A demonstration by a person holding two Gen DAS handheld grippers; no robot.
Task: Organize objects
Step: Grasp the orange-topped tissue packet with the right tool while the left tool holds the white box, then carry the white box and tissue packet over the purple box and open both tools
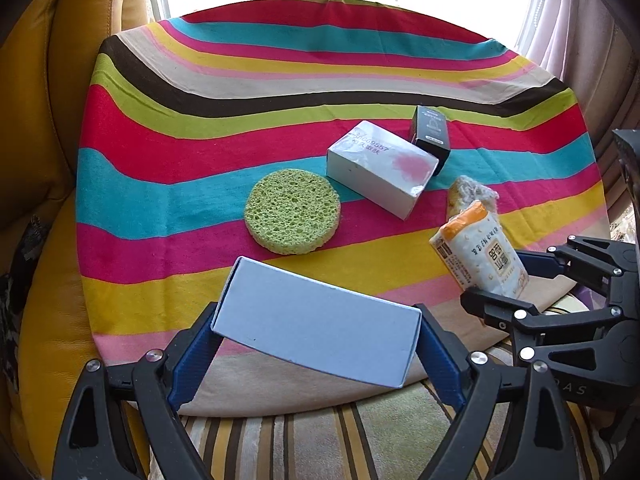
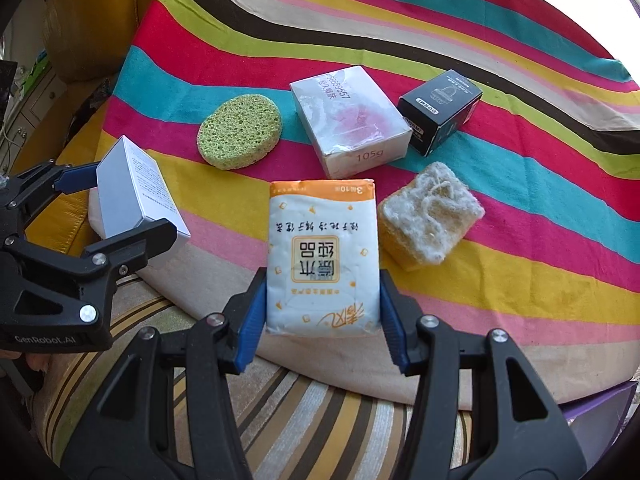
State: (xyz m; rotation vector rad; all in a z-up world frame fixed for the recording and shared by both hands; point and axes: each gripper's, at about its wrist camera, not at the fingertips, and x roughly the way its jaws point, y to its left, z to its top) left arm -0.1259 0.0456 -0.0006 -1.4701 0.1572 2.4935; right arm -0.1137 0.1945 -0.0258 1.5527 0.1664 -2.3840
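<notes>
Objects lay mid-sort on the striped cloth (image 2: 500,280). Your left gripper (image 1: 316,344) was clenched across the pale blue box (image 1: 316,332), held above the cloth's near edge; your right gripper (image 2: 324,316) gripped the tissue pack (image 2: 324,256). Left to place, by my reading: white soap box (image 2: 348,120), green sponge (image 2: 240,130), loofah pad (image 2: 430,212), black box (image 2: 440,110).

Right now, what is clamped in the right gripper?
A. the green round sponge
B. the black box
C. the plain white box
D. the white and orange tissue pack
D: in the right wrist view the right gripper has its blue pads pressed on both sides of the white and orange tissue pack; the left gripper holds the plain white box.
</notes>
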